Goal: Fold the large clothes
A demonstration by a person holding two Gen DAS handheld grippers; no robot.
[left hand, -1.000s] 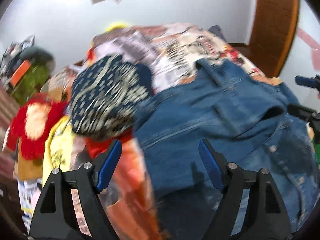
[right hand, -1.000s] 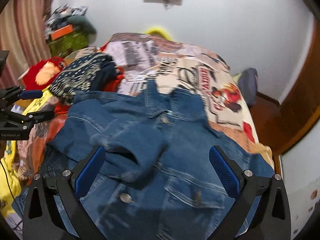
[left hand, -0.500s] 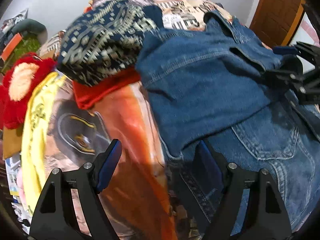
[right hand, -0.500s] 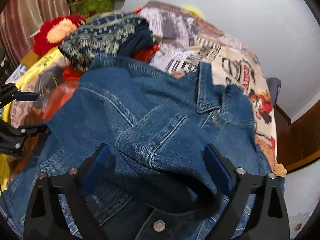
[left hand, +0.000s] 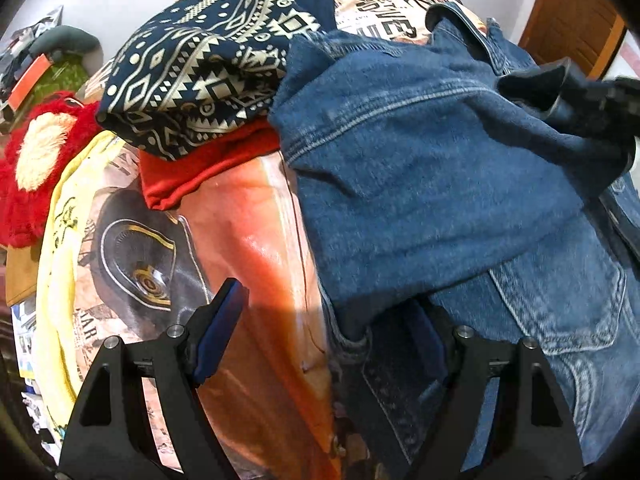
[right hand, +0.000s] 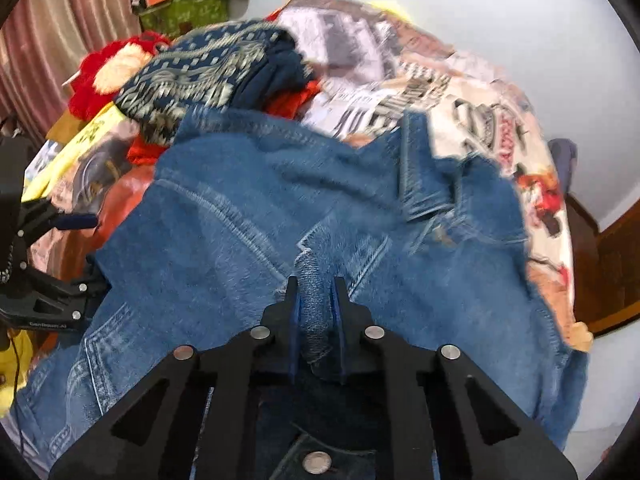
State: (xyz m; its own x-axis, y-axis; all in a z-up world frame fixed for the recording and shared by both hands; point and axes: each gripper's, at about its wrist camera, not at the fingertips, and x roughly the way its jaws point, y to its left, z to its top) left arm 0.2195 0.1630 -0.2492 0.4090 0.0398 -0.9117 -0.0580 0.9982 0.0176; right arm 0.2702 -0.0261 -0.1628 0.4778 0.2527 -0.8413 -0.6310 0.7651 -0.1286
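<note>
The blue denim jacket (right hand: 320, 208) lies spread on the bed's printed orange-and-cream cover (left hand: 256, 216), beside a folded navy patterned cloth (left hand: 208, 68). The right gripper (right hand: 315, 304) is clamped narrow on a fold of the jacket – the left gripper (left hand: 324, 328) stands wide, straddling the jacket's near edge

left gripper (left hand: 326, 334): black angular frame with triangular cut-outs; silver round pins at the finger joints
left fingers (left hand: 219, 332): black, lined with flat dark-blue pads
right gripper (right hand: 316, 304): the same black frame, triangular cut-outs, four silver pins across the knuckles
right fingers (right hand: 289, 304): black outside, blue pads on the inner faces
marking: small white lettering on the left gripper's side, seen in the right wrist view, too small to read
</note>
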